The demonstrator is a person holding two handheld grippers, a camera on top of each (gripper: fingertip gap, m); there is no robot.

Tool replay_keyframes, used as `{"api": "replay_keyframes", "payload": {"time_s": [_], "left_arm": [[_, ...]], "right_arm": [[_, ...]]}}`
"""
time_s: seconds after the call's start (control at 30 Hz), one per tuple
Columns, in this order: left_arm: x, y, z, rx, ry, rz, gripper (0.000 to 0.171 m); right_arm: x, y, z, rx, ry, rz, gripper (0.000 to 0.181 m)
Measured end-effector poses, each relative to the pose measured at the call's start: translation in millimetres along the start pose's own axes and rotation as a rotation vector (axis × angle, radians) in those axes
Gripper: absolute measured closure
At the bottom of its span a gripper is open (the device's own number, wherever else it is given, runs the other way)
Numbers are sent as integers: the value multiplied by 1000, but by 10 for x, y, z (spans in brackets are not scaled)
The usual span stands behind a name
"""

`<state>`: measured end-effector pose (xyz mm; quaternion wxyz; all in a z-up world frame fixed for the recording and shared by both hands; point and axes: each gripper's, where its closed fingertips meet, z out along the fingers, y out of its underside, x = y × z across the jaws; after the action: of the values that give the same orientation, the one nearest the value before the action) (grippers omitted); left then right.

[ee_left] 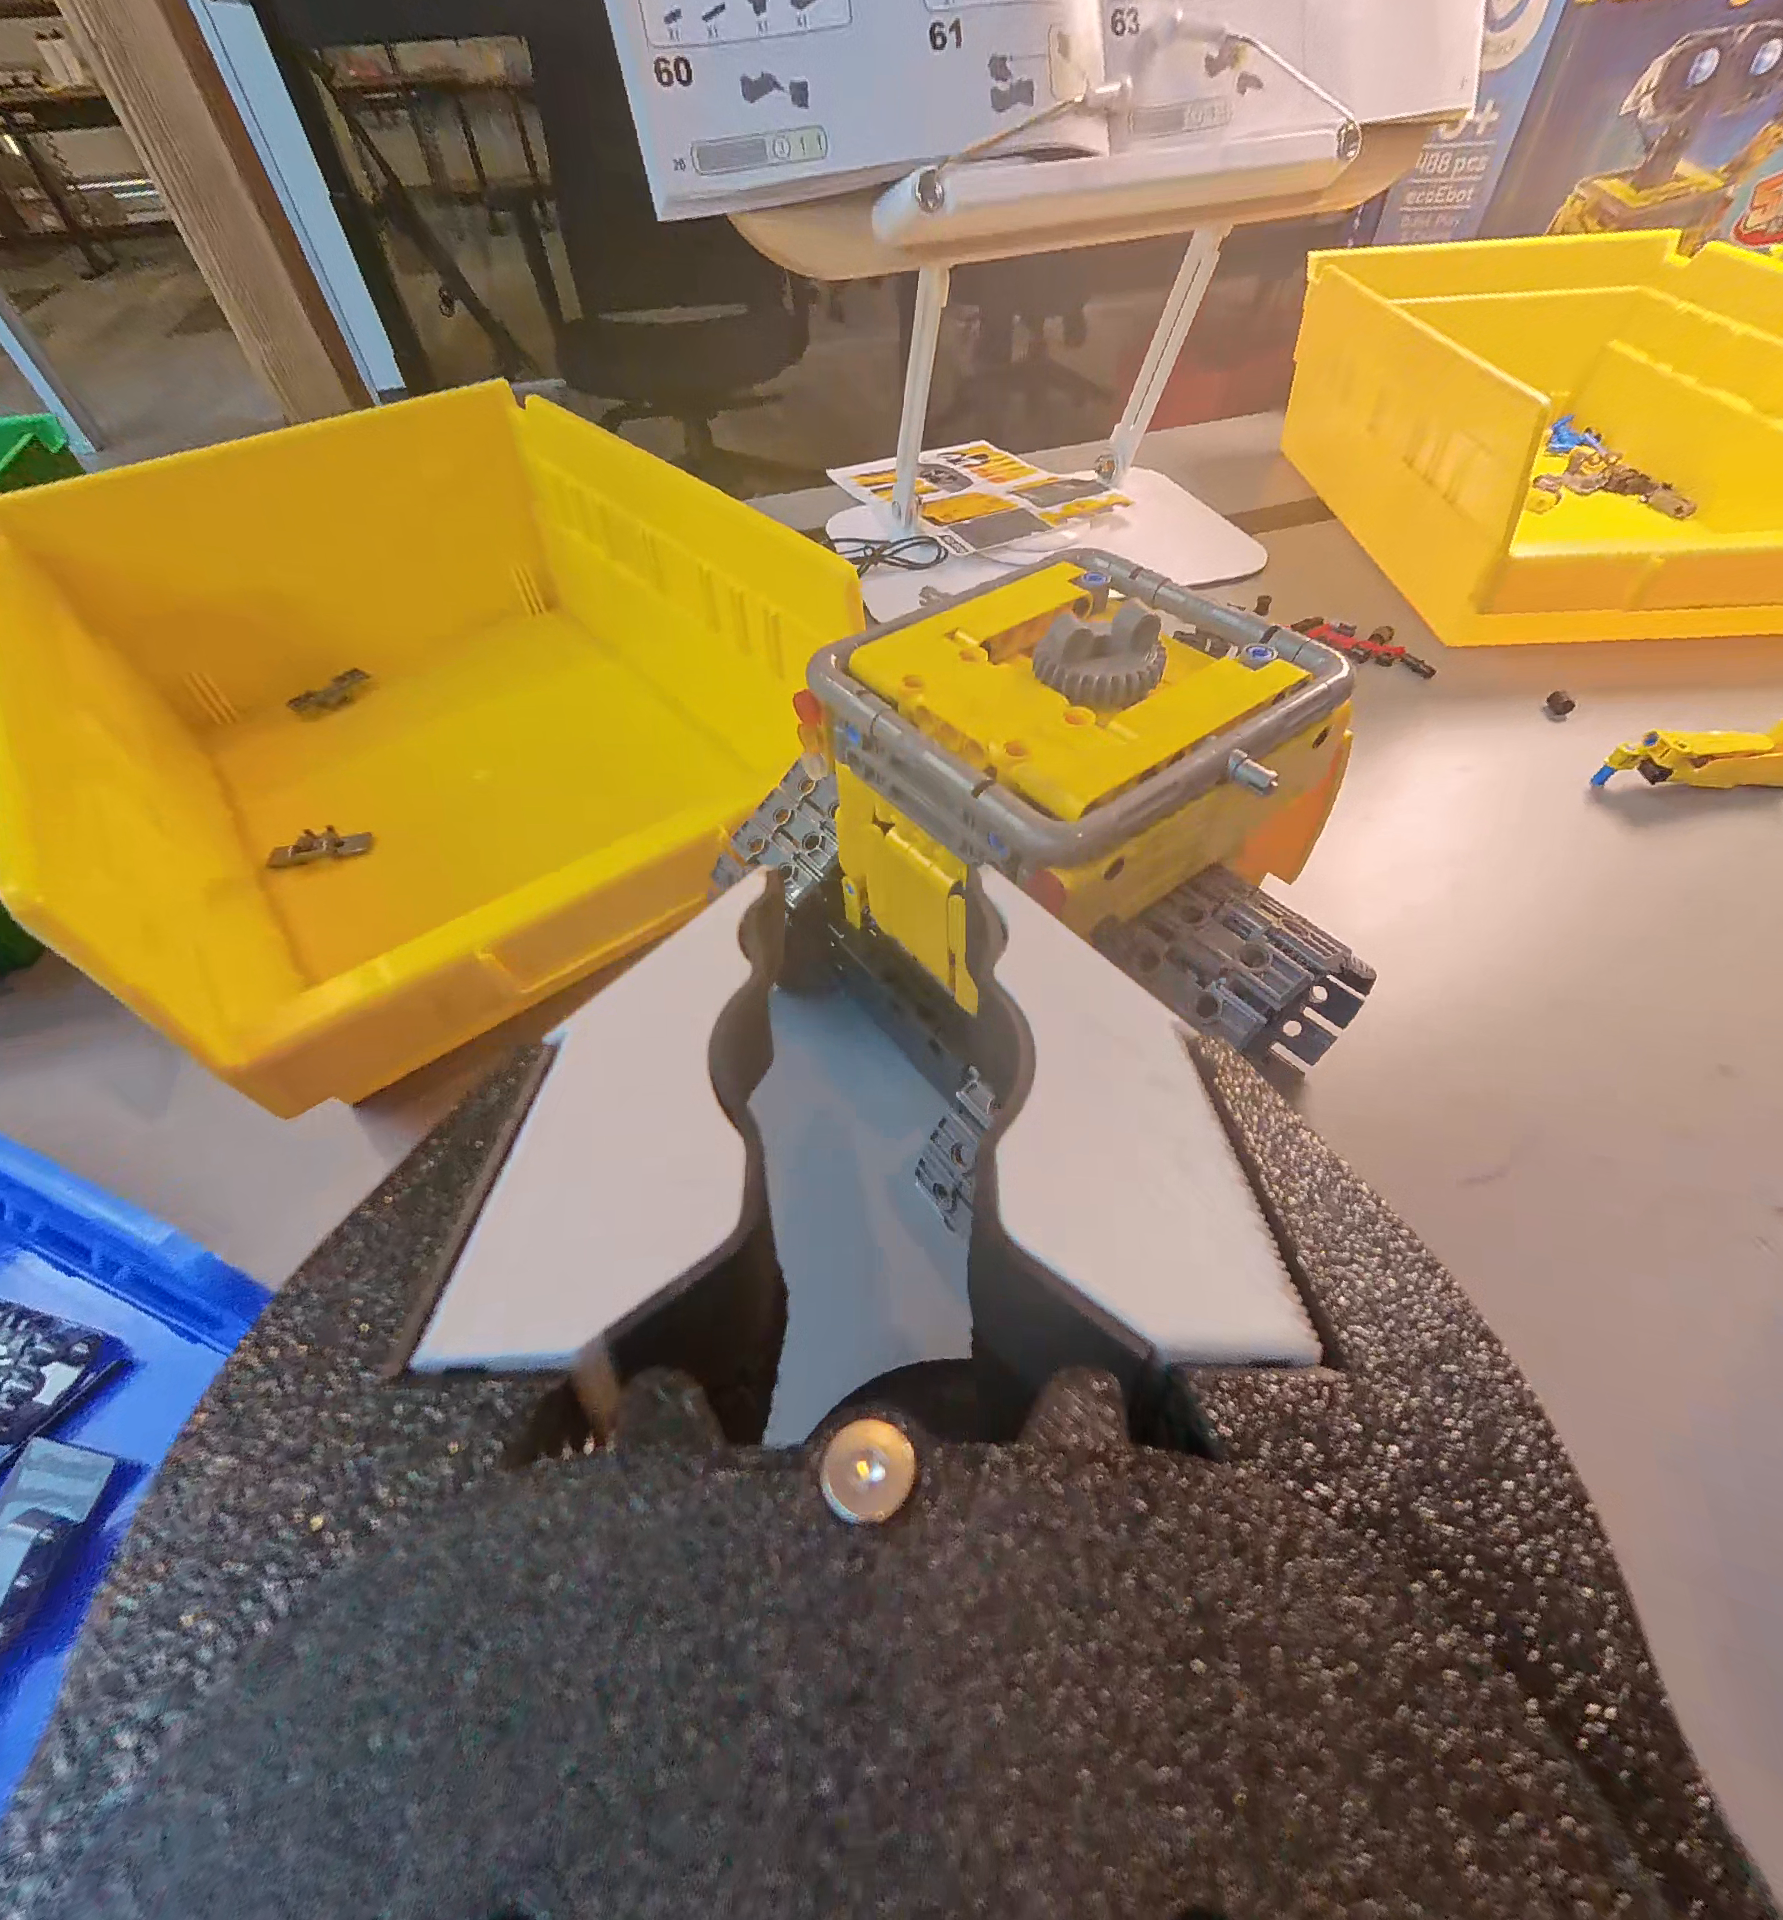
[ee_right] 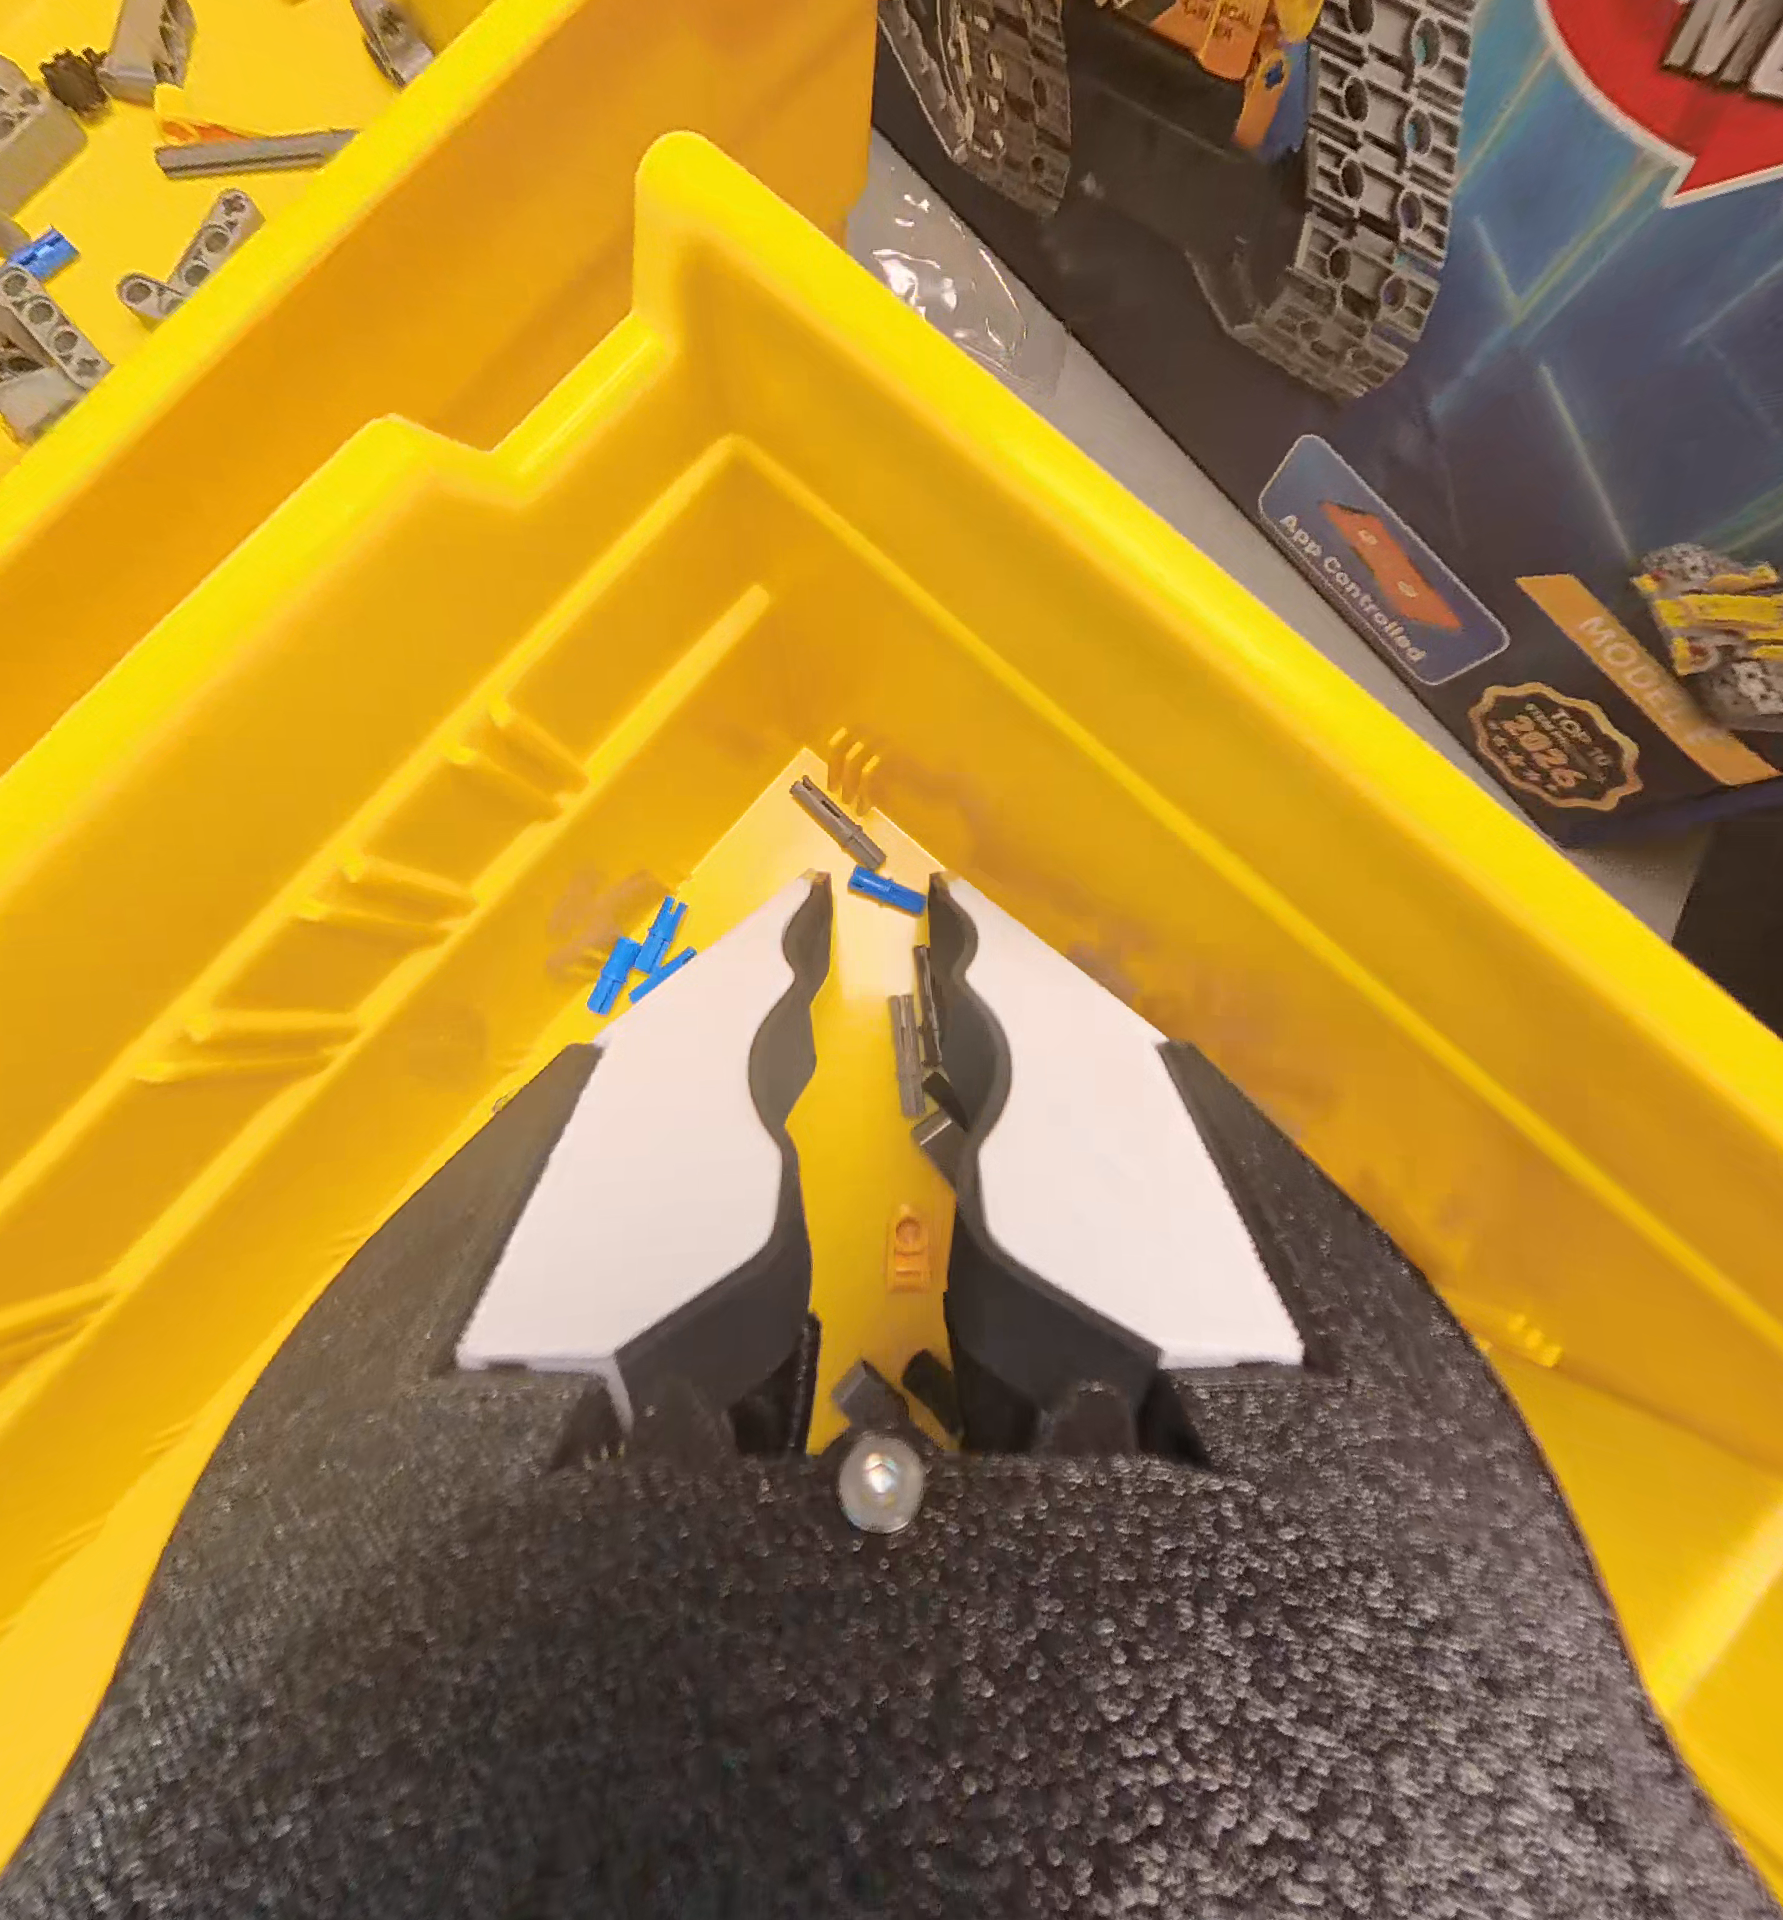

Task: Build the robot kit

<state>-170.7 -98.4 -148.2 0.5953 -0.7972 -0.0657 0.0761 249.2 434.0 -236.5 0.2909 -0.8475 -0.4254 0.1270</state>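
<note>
Left gripper (ee_left: 882, 904) is closed on the yellow brick-built tracked model (ee_left: 1063, 748), its fingers clamping a yellow panel at the model's near lower edge. The model stands on the grey table (ee_left: 1541, 1039), slightly tilted, with a grey gear (ee_left: 1100, 655) on top and grey tracks on both sides.

Right gripper (ee_right: 879, 894) sits inside a yellow bin (ee_right: 970, 582), jaws parted, empty. A blue pin (ee_right: 887, 888) lies between the fingertips; grey pins (ee_right: 908, 1049) lie beside the right finger.

Grey table (ee_left: 1489, 1091) bears yellow bins (ee_left: 274, 935), model (ee_left: 1074, 748), stand (ee_left: 1178, 540).
</note>
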Motion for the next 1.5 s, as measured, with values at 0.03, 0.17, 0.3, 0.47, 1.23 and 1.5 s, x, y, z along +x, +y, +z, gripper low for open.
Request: {"api": "replay_keyframes", "payload": {"time_s": [0.03, 0.17, 0.3, 0.47, 1.23, 1.5], "left_arm": [[11, 2, 11, -3, 1, 4, 138], [36, -2, 36, -8, -2, 22, 139], [28, -3, 30, -8, -6, 22, 138], [39, -33, -1, 7, -10, 22, 138], [699, -126, -351, 142, 190, -138, 137], [914, 46, -320, 60, 217, -100, 132]], "right_arm": [[9, 9, 26, -11, 3, -5, 163], [13, 25, 85, -26, -16, -9, 164], [-10, 37, 83, -26, -54, 20, 172], [-71, 27, -25, -8, -77, 28, 177], [-3759, 821, -694, 160, -474, -438, 177], [-3786, 855, -624, 77, -443, -509, 175]]}}
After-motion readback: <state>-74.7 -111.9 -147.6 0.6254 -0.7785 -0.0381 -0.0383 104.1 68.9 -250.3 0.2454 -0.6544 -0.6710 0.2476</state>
